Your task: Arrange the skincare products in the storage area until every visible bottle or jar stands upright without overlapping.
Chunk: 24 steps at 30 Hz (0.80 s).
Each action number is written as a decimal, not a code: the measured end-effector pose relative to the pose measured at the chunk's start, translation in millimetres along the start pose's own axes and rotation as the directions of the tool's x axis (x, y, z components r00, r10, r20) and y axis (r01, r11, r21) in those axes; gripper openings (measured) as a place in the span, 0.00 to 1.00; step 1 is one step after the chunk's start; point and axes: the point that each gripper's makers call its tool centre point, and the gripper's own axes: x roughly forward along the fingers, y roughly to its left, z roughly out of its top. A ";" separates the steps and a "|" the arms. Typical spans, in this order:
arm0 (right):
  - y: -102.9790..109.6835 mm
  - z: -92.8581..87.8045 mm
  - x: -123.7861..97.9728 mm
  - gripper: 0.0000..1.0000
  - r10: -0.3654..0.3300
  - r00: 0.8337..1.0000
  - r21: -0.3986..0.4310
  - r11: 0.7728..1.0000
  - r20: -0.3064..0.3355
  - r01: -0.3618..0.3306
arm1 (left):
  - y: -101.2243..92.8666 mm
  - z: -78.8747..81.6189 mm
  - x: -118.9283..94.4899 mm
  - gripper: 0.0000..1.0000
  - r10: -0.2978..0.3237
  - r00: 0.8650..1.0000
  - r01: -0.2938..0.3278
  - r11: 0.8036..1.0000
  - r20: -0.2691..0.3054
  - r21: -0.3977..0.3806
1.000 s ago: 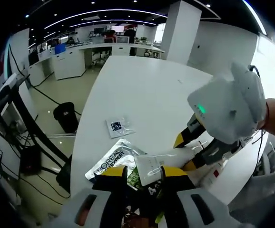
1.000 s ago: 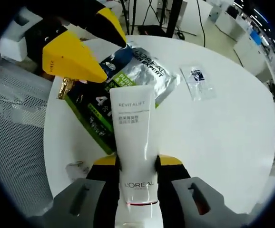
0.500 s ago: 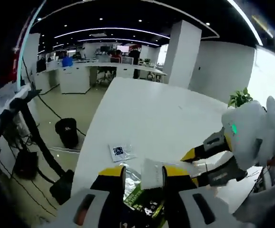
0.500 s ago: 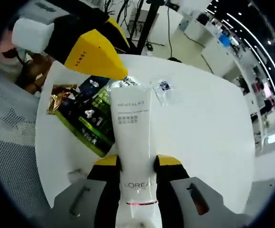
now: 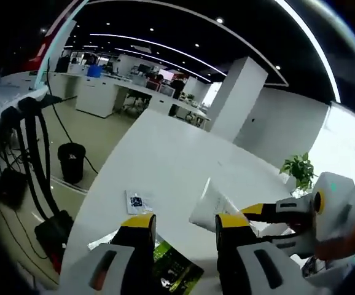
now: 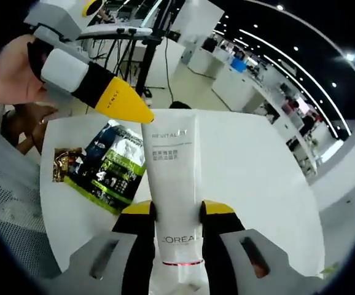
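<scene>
My right gripper [image 6: 171, 209] is shut on a white L'Oréal Revitalift tube [image 6: 171, 166], gripped near its cap end, with the flat crimped end pointing away from me. The left gripper's yellow fingertip [image 6: 121, 103], held by a hand [image 6: 8, 70], sits right beside that crimped end. In the left gripper view my left gripper [image 5: 185, 228] is open, and the tube's flat end [image 5: 209, 206] hangs just beyond its jaws, held from the right by the right gripper [image 5: 288, 216]. A green sachet [image 6: 104, 175] lies flat on the white table [image 6: 245, 178] below.
A silver pouch [image 6: 123, 131] lies under the green sachet [image 5: 172, 267], with a gold sachet [image 6: 66, 163] beside it. A small clear packet [image 5: 134, 201] lies further out on the table [image 5: 165, 153]. A black bin [image 5: 72, 161] and cables stand on the floor; a plant [image 5: 297, 169] is beyond the table.
Both grippers have risen and tilted up, so the views show more of the room. The tube has lifted above the sachets. The left gripper's tip now sits at the tube's crimped end.
</scene>
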 end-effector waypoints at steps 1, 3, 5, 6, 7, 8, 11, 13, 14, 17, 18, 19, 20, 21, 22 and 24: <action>-0.5 0.6 -0.6 0.26 -0.002 1.000 0.011 1.000 0.007 0.002 | -2.5 -0.2 0.3 0.40 -0.015 1.000 0.015 1.000 0.005 -0.012; -3.1 1.7 -4.5 0.26 -0.010 0.999 0.073 0.997 0.031 0.008 | -12.1 -1.6 1.5 0.40 -0.068 0.998 0.068 0.997 0.005 -0.037; -7.0 2.2 -8.8 0.26 -0.021 0.998 0.097 0.995 0.052 0.016 | -21.8 -4.9 3.8 0.41 -0.115 0.993 0.114 0.992 -0.010 -0.048; -8.1 2.5 -10.4 0.26 -0.023 0.998 0.103 0.994 0.060 0.017 | -27.6 -8.1 5.9 0.41 -0.140 0.990 0.139 0.989 -0.027 -0.043; -9.2 3.5 -12.8 0.26 -0.025 0.997 0.111 0.994 0.073 0.016 | -30.8 -10.3 7.5 0.41 -0.152 0.988 0.150 0.988 -0.038 -0.040; -10.0 4.5 -14.3 0.26 -0.026 0.996 0.119 0.993 0.082 0.016 | -35.0 -12.9 8.6 0.41 -0.163 0.985 0.161 0.986 -0.049 -0.037; -10.5 10.1 -22.0 0.27 -0.032 0.992 0.133 0.991 0.124 0.015 | -47.8 -6.1 11.5 0.41 -0.235 0.972 0.234 0.971 -0.014 -0.042; -7.8 12.8 -25.5 0.27 -0.026 0.990 0.131 0.991 0.141 0.007 | -62.9 -0.2 9.5 0.41 -0.300 0.953 0.301 0.951 0.030 -0.070; -5.2 14.4 -27.8 0.27 -0.023 0.988 0.130 0.991 0.150 0.004 | -67.9 -0.1 8.1 0.41 -0.323 0.946 0.325 0.942 0.037 -0.081; 2.5 18.8 -33.3 0.27 -0.011 0.985 0.124 0.992 0.173 -0.011 | -74.5 -6.3 9.2 0.41 -0.343 0.939 0.344 0.934 0.022 -0.096; 6.1 20.7 -36.0 0.27 -0.002 0.983 0.125 0.992 0.182 -0.021 | -77.7 -10.3 10.5 0.40 -0.349 0.937 0.348 0.933 0.006 -0.093; 8.6 22.0 -37.9 0.27 0.004 0.982 0.126 0.992 0.189 -0.028 | -80.5 -13.9 11.3 0.39 -0.353 0.935 0.351 0.932 -0.012 -0.086; 12.7 24.1 -40.8 0.27 0.016 0.980 0.131 0.990 0.198 -0.042 | -82.3 -15.5 11.7 0.35 -0.355 0.935 0.352 0.933 -0.018 -0.077; 15.2 25.1 -42.9 0.27 0.021 0.979 0.132 0.990 0.204 -0.049 | -88.0 -17.6 10.4 0.32 -0.380 0.925 0.377 0.923 -0.029 -0.070; 16.1 25.3 -44.0 0.27 0.021 0.979 0.133 0.990 0.205 -0.049 | -94.8 -19.2 7.8 0.27 -0.409 0.912 0.405 0.910 -0.037 -0.085; 18.8 25.3 -47.9 0.27 0.018 0.977 0.137 0.989 0.211 -0.047 | -101.1 -19.8 4.6 0.21 -0.437 0.899 0.431 0.896 -0.044 -0.105</action>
